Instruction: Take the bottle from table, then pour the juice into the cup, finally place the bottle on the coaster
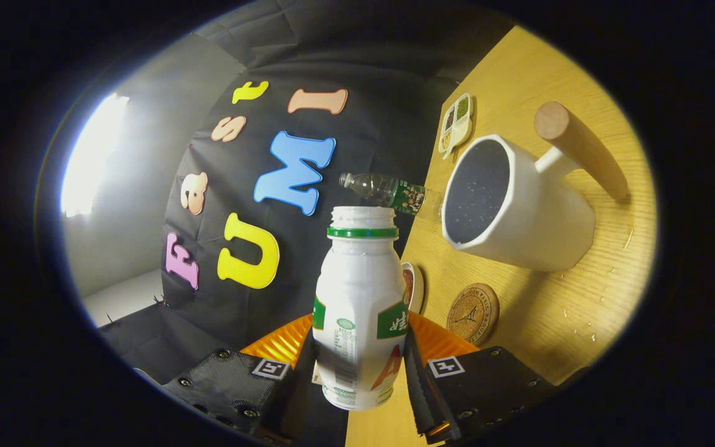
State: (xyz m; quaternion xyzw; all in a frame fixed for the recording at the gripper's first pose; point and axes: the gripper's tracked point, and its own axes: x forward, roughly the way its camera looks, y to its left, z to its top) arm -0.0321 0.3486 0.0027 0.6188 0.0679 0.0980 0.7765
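— While the view is rolled hard to one side, what sits nearest?

— The gripper, with its two fingers closed on the white bottle. One finger presses each flank of the lower body, across the printed label, so the bottle is clamped between them and lifted off the table.

— How does the bottle stand?

— Its length runs along the fingers, away from the camera. The neck has a green ring and the mouth above it is uncapped. Whether any juice is inside I cannot tell; the wall is opaque.

— And just beyond the fingers?

— A small round dish with a white rim shows edge-on right behind the bottle's shoulder. Next to it lies the round cork coaster, flat on the wooden table and bare, with a dark stamped design on top.

— Where is the cup?

— Further out than the coaster: a large white cup with a dark inside and a thick wooden handle sticking out from its far wall. Its opening faces the bottle's mouth, but the two are apart, the bottle's rim short of the cup's rim.

— Anything past that?

— A clear plastic bottle with a green label, seen between the white bottle's mouth and the cup. Farthest on the table is a small white divided tray holding dark and green fillings. Black cloth closes the booth behind the table's edge, and a bright patch of light shows on the pale wall beside it.
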